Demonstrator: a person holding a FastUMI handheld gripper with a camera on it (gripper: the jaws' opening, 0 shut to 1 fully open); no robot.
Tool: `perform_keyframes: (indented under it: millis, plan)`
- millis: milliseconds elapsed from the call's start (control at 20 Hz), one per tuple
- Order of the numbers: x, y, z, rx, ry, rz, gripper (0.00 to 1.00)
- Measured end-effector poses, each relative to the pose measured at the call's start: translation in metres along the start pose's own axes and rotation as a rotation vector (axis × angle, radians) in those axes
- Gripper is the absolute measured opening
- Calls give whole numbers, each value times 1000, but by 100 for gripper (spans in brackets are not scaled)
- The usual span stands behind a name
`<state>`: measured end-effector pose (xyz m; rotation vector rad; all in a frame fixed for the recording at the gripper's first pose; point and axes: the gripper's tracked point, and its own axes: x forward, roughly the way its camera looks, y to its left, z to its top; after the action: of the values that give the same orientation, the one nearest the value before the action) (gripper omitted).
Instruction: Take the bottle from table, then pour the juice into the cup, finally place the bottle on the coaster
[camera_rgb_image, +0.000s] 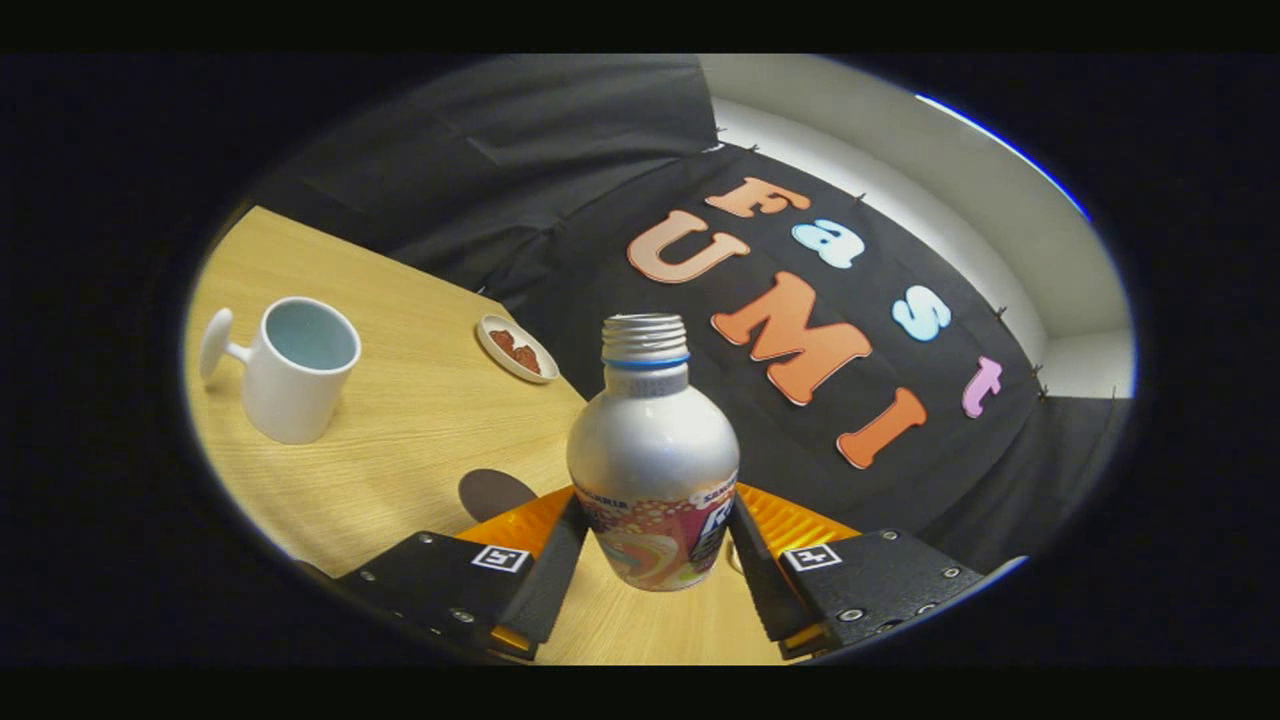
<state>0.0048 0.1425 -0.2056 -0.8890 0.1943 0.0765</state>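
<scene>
A silver bottle (652, 450) with a colourful label, a blue neck ring and an uncapped threaded mouth stands upright between my fingers. My gripper (655, 530) is shut on its lower body, one finger pressing each side of the label. The view is tilted and the bottle's round shadow (495, 492) falls on the wooden table (420, 420) to the left, so the bottle seems lifted off it. A white cup (298, 368) with a pale blue inside stands beyond and left of the fingers, handle pointing away from the bottle. A small round coaster (517, 348) with a brown pattern lies near the table's far edge.
The table's far edge runs diagonally just behind the coaster, with the black cloth wall beyond it. Bare wood lies between the cup, the coaster and the bottle.
</scene>
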Motion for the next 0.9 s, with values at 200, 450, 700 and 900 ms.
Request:
perform_keyframes:
  millis: [200,450,700,900]
  plan:
    - [6,4,12,-114,-22,-35,77]
    - [8,8,33,-231,-63,-65,77]
    - [10,16,49,-345,-102,-90,77]
    - [12,28,60,-418,-130,-99,77]
